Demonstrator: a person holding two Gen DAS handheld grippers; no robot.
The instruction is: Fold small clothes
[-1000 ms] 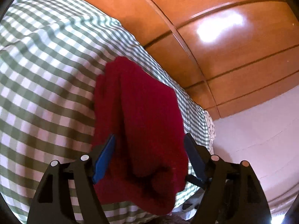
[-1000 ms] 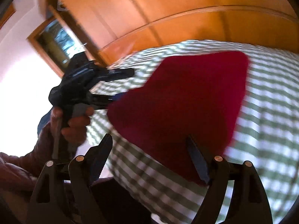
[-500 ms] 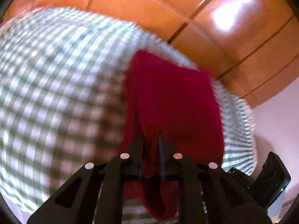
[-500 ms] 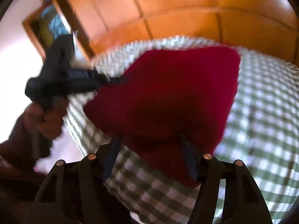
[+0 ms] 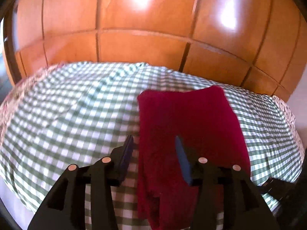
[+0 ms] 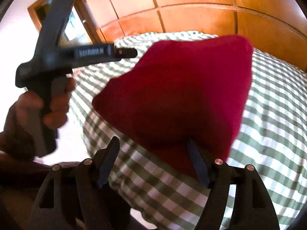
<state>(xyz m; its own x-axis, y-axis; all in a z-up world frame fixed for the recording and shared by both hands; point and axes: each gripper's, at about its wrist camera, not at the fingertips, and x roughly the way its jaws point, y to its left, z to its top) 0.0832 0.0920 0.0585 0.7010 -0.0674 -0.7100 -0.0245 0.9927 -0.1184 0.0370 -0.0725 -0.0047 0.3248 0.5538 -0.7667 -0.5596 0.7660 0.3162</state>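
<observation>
A folded dark red garment [image 5: 190, 122] lies on a green-and-white checked cloth [image 5: 67, 118]. It also shows in the right wrist view [image 6: 178, 92]. My left gripper [image 5: 154, 149] is open, its jaws straddling the garment's near left edge, holding nothing. My right gripper [image 6: 153, 151] is open, with its right finger [image 6: 197, 163] at the garment's near edge and its left finger over the cloth. The left gripper's black body [image 6: 86, 54] is seen in the right wrist view, held by a hand left of the garment.
The checked cloth [image 6: 272, 115] covers a rounded surface that drops off at the near edge. Glossy wooden wardrobe doors [image 5: 145, 30] stand right behind it. A window or mirror frame [image 6: 57, 19] is at the far left. A pale wall is on the right.
My left gripper, shut on the garment half a second ago, has opened and let go. The right gripper has drawn back slightly. The garment now lies flat.
</observation>
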